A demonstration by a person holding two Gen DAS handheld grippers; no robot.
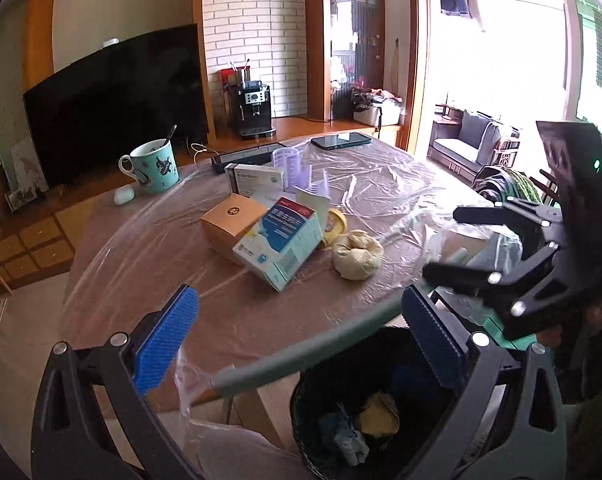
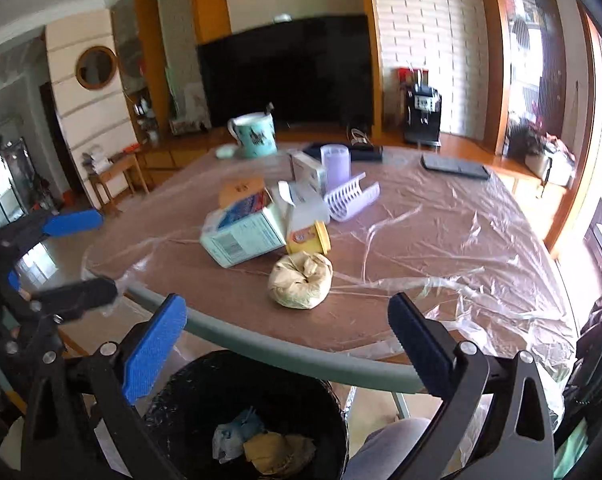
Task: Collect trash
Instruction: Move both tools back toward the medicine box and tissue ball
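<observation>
A black trash bin (image 1: 333, 408) (image 2: 205, 400) stands below the table's near edge, with crumpled blue and yellowish wads inside. On the plastic-covered table (image 1: 149, 264) (image 2: 441, 240) lie a crumpled beige paper wad (image 1: 357, 254) (image 2: 301, 280), a light blue-green carton (image 1: 279, 246) (image 2: 243, 234), a brown box (image 1: 231, 222) and a yellow tub (image 1: 335, 226) (image 2: 309, 238). My left gripper (image 1: 301, 340) is open and empty above the bin; it also shows in the right wrist view (image 2: 85, 252). My right gripper (image 2: 289, 348) is open and empty over the bin; it also shows in the left wrist view (image 1: 453, 242).
A teal mug (image 1: 155, 166) with a spoon, a white earbud case (image 1: 124, 195), a white box (image 1: 255, 178), a lilac rack (image 2: 351, 196), a dark tray and a phone (image 1: 341, 140) sit further back. A television and coffee machine stand behind. A sofa is at the right.
</observation>
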